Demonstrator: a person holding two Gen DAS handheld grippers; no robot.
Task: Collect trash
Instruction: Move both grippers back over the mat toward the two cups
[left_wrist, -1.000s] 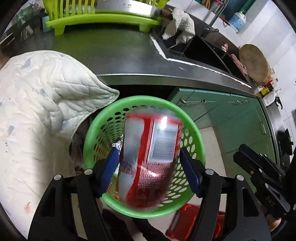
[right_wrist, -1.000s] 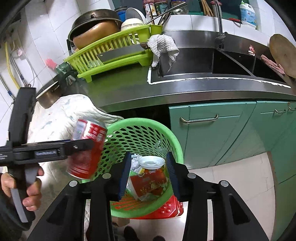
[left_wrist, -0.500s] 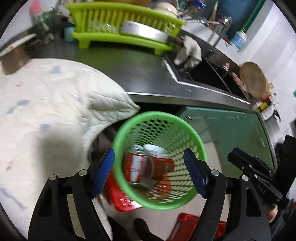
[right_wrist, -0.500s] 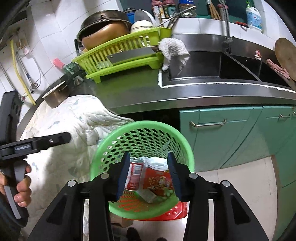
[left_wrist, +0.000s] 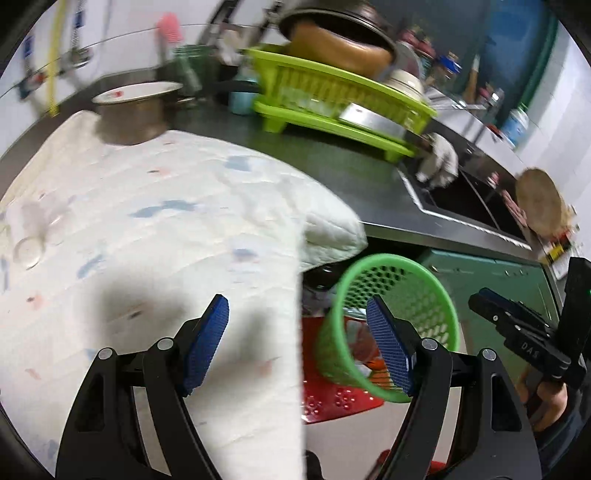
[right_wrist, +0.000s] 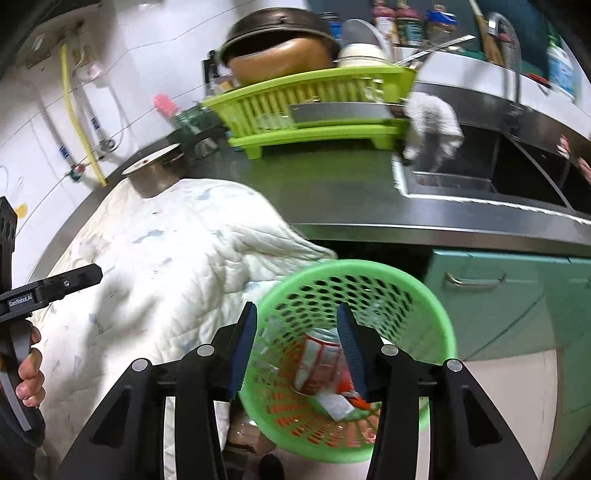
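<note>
A green perforated trash basket (right_wrist: 417, 295) stands on the floor beside the counter; it also shows in the left wrist view (left_wrist: 432, 295). Red drink cans (right_wrist: 321, 358) lie inside it with bits of paper. My left gripper (left_wrist: 299, 343) is open and empty, over the edge of the white quilted cloth (left_wrist: 155, 229), left of the basket. My right gripper (right_wrist: 295, 343) is open and empty, above the basket's near rim. A clear plastic cup (left_wrist: 33, 236) lies on the cloth at the far left.
A steel pot (left_wrist: 133, 114) stands behind the cloth. A lime dish rack (right_wrist: 314, 110) with pans sits on the dark counter beside the sink (right_wrist: 517, 173). Green cabinets (right_wrist: 509, 306) lie right of the basket. A red stool (left_wrist: 332, 391) is under the basket.
My left gripper let go of the red can, which fell into the basket, then swung left and up over the cloth. My right gripper stayed open and drifted a little left.
</note>
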